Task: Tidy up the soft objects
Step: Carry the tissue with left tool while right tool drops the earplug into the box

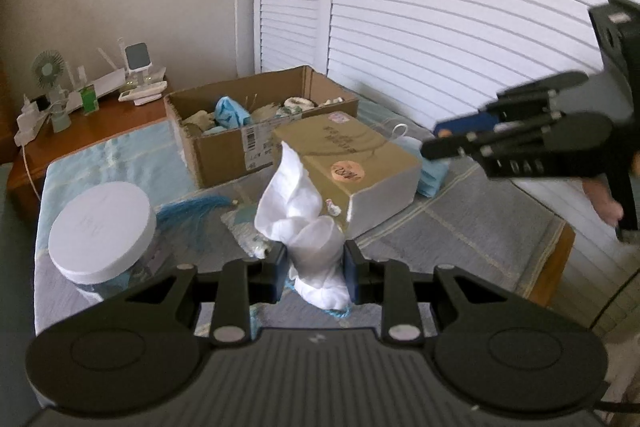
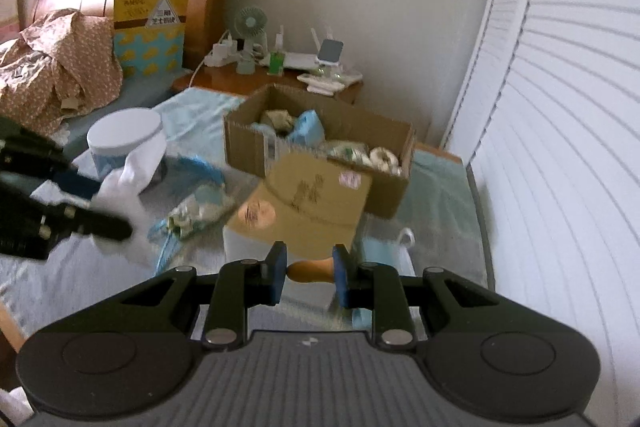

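The left tongs (image 1: 315, 267) were clenched on a bunched white cloth (image 1: 304, 211), held up above the bench (image 1: 460, 223) with its loose end standing over the pads. The right tongs (image 2: 309, 274) had no soft item between them; they stood closed in front of a small brown box (image 2: 316, 203), with something orange showing in the gap, and I could not tell whether they gripped it. Behind sat an open cardboard box (image 2: 320, 147) with soft things inside. A white-lidded jar (image 1: 104, 223) stood to the left.
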Demonstrator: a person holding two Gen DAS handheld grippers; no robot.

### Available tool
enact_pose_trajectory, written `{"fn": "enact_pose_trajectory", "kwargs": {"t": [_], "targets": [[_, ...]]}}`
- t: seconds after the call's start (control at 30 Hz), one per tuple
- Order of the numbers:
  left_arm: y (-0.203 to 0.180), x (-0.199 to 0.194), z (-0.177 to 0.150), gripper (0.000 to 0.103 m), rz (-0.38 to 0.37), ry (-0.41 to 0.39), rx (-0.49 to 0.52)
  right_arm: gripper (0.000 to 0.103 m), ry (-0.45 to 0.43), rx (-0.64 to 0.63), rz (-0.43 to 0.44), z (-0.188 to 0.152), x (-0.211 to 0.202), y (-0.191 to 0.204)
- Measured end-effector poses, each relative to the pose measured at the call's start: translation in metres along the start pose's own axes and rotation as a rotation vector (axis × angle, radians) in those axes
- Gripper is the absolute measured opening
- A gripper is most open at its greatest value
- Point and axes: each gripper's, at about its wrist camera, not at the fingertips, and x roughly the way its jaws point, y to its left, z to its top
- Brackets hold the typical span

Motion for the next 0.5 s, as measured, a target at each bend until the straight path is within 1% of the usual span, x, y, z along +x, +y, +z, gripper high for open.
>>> {"fn": "enact_pose_trajectory", "kwargs": {"t": [0.27, 0.5], "targets": [[0.013, -0.007, -0.007, 0.027, 0.003, -0.017, -0.037, 0.029, -0.026, -0.043, 0.014, 0.037, 0.023, -0.002], [0.022, -0.013, -0.008, 0.027, 0.022, -0.033, -0.061, 0.029, -0.043, -0.076, 0.025, 0.083, 0.061, -0.010]]}}
